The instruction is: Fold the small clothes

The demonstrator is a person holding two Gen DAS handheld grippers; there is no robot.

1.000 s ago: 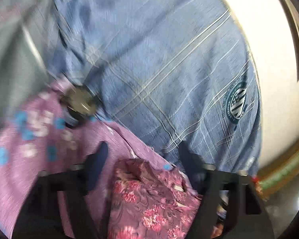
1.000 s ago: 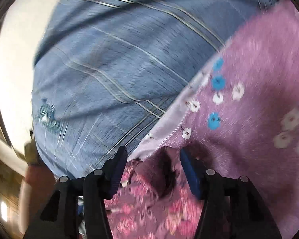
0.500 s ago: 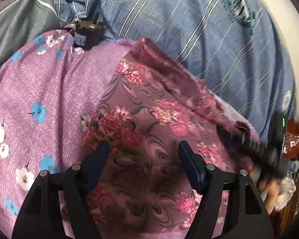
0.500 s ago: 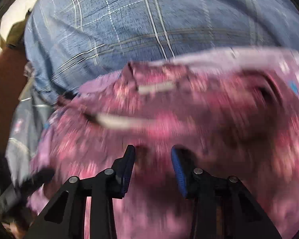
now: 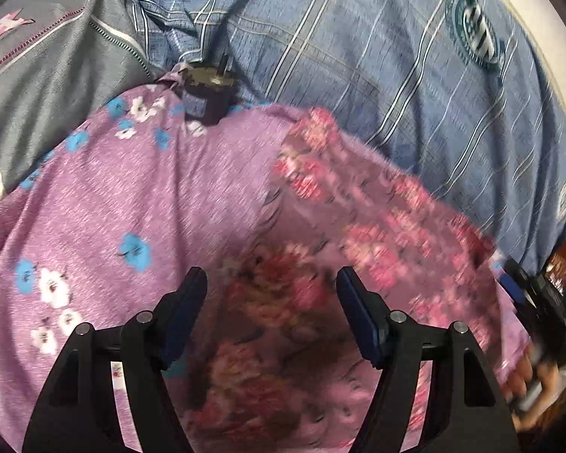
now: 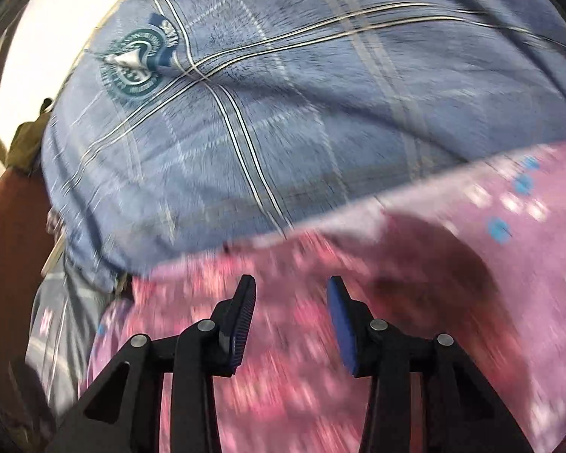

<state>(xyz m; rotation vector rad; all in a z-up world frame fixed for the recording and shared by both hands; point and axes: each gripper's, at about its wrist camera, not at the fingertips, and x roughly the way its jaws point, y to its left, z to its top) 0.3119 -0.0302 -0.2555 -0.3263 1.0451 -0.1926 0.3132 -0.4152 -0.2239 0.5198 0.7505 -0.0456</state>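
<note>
A small mauve garment with a pink and red flower print point(image 5: 358, 234) lies spread on a purple sheet with blue and white flowers point(image 5: 139, 196). My left gripper point(image 5: 271, 287) is open and empty just above the garment's near part. My right gripper point(image 6: 290, 294) is open and empty over the same garment point(image 6: 283, 339), which is blurred in the right wrist view. The right gripper and the hand holding it also show at the right edge of the left wrist view point(image 5: 547, 309).
A blue plaid sheet with a round green emblem point(image 5: 377, 56) covers the bed beyond the garment. A black plug adapter point(image 5: 207, 90) sits at the purple sheet's far edge. A grey cloth point(image 5: 56, 56) lies at the far left. Brown wood point(image 6: 7, 245) borders the bed.
Both grippers came down from the lifted fabric to above the laid-out garment. The right jaws have opened wider than half a second ago. The garment now lies flat.
</note>
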